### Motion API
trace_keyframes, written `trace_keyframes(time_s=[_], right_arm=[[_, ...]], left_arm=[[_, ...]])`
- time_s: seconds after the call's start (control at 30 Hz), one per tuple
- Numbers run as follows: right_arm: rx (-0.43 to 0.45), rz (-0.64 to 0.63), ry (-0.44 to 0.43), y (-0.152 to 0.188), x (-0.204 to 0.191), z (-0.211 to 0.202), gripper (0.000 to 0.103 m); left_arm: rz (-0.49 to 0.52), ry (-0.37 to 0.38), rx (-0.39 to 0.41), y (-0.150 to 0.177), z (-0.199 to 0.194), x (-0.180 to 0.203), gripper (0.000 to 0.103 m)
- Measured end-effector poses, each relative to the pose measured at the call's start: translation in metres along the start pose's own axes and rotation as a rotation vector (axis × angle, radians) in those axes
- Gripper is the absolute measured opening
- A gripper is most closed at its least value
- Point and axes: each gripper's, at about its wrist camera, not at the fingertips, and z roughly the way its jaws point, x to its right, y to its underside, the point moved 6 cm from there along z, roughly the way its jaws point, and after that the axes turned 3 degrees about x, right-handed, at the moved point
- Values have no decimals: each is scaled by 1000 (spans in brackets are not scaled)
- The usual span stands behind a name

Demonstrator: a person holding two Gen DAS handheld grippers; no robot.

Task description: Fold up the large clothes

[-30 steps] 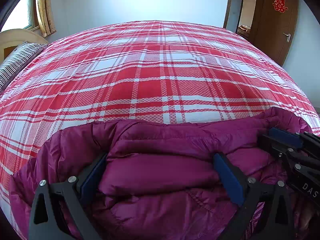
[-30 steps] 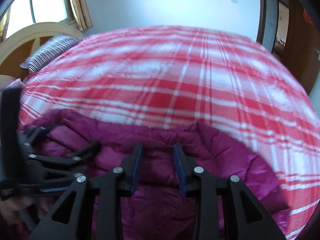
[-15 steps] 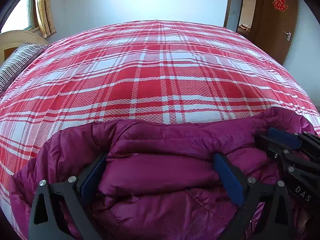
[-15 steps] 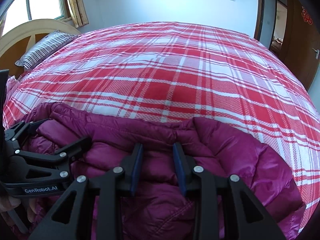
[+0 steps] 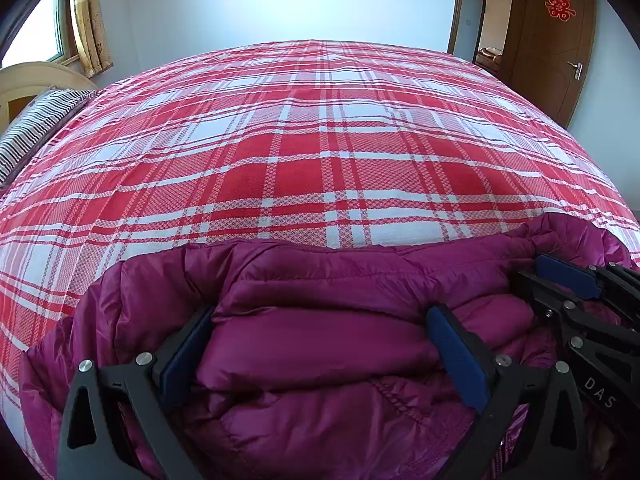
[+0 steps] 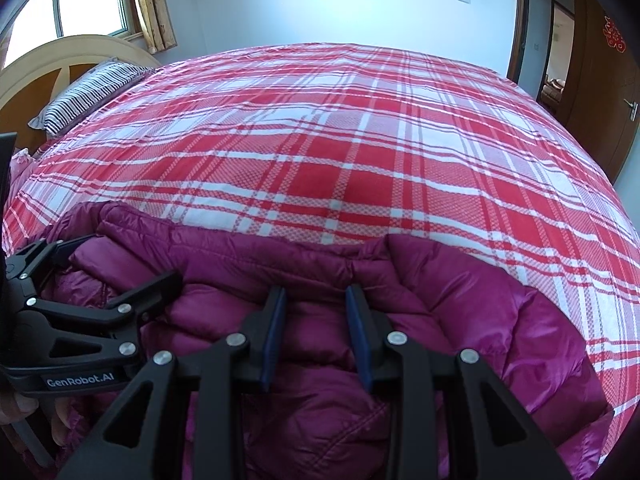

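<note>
We saw the purple padded jacket (image 5: 320, 344) bunched at the near edge of the bed (image 5: 320, 152), on its red-and-white plaid cover. Our left hand-held gripper (image 5: 320, 348) was spread wide over a thick roll of the jacket, its blue pads against the roll's sides. Our right hand-held gripper (image 6: 316, 332), just to the right of the left one along the jacket, stood narrower, pinching a ridge of the padding. Beyond the jacket, a striped pillow (image 6: 84, 96) lay at the bed's far left end.
</note>
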Motion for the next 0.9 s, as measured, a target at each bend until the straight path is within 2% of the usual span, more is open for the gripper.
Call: trace_keyframes(time_s=[0.57,0.63,0.7,0.73,0.77,0.83,0.9], right_arm=[[-9,-12,11,0,-1,2,35],[-10,-15,13,-1,-1,2,35],[-11,-15,-6,-3,1,-3,36],[-11,-26,-22,-4,2,-10,40],[-4,-30,-27,-4,4,-17,52],[11,-16,-77,-2,12,-46,63],[20,-36,-105,6,21,-80,65]], left_arm=[[16,-23,-11,-2,3,1,102],[9,-7,-22,-5,0,0,102],[-2,-3,-17,-11,-16,-8,102],[-15,7,-1,-14,-29,-15,102],[-45,26,17,-16,-50,-26,102],[-101,88,47,-13,-85,-44,102],[-128,95,86,0,-129,-66,102]])
